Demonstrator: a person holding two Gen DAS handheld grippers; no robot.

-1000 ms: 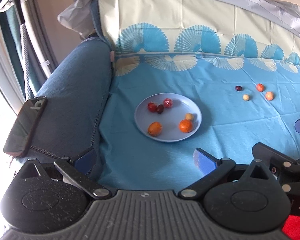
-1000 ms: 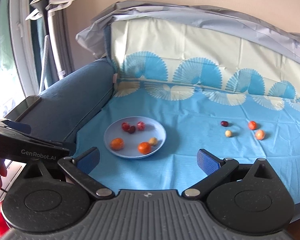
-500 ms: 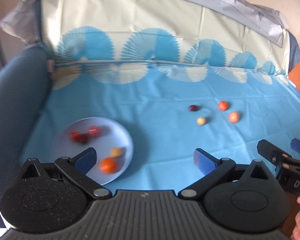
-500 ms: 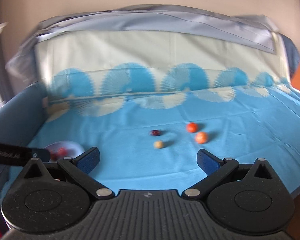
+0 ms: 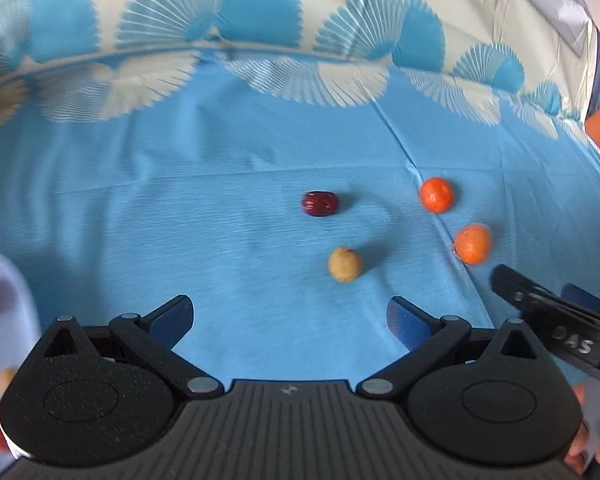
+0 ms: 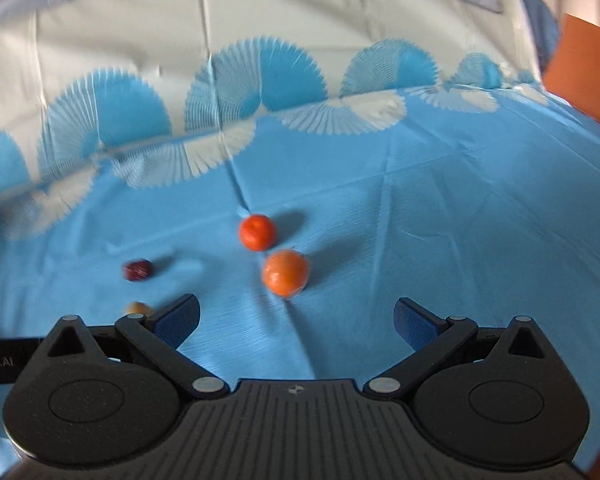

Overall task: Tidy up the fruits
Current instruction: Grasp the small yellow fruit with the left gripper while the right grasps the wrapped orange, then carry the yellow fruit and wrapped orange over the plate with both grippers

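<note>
Loose fruits lie on the blue cloth: a dark red date (image 5: 319, 203), a tan round fruit (image 5: 344, 264) and two oranges, the far one (image 5: 436, 195) and the near one (image 5: 473, 243). My left gripper (image 5: 290, 318) is open and empty, just short of the tan fruit. My right gripper (image 6: 298, 318) is open and empty, with the near orange (image 6: 286, 273) just ahead and the far orange (image 6: 257, 232) beyond it. The date (image 6: 138, 270) and tan fruit (image 6: 138, 307) lie to its left. The pale plate (image 5: 8, 340) with fruits shows at the far left.
The patterned cloth rises up the sofa back (image 5: 260, 20) behind the fruits. An orange object (image 6: 584, 76) stands at the right edge. The right gripper's body (image 5: 556, 328) shows at the lower right of the left wrist view.
Both grippers have swung right, away from the plate, and moved closer to the loose fruits. The plate has slid to the left edge of view. Both stay open.
</note>
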